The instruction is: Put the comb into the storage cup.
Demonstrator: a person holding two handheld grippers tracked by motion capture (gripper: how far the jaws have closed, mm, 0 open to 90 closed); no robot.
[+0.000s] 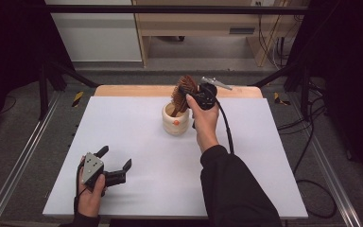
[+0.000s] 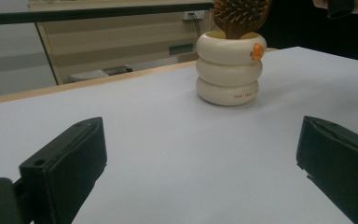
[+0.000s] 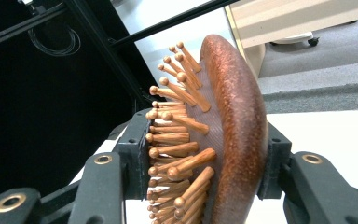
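At the near left of the white worktop (image 1: 142,156) the left gripper (image 1: 116,161) is held low in the person's left hand (image 1: 90,196), its jaws spread wide with nothing between them. In the left gripper view, only bare white surface is seen between those jaws and the cream holder (image 2: 228,74), a pot shaped like three stacked rings with a small orange mark near its rim. The holder is set toward the far middle of the worktop, well apart from the left gripper. The wooden hairbrush (image 3: 228,140) is seen just above and partly within the holder's mouth, tilted, with its head uppermost. The brush head is clamped by the right gripper (image 1: 189,97): one jaw is pressed against the wooden pins, the other against the smooth rounded back. The right hand (image 1: 203,120) is raised just to the right of the holder, and a black cable (image 1: 228,127) is trailed back along the sleeve. Beyond the worktop's far edge, a pale wooden cabinet (image 1: 198,23) and black frame bars are seen.
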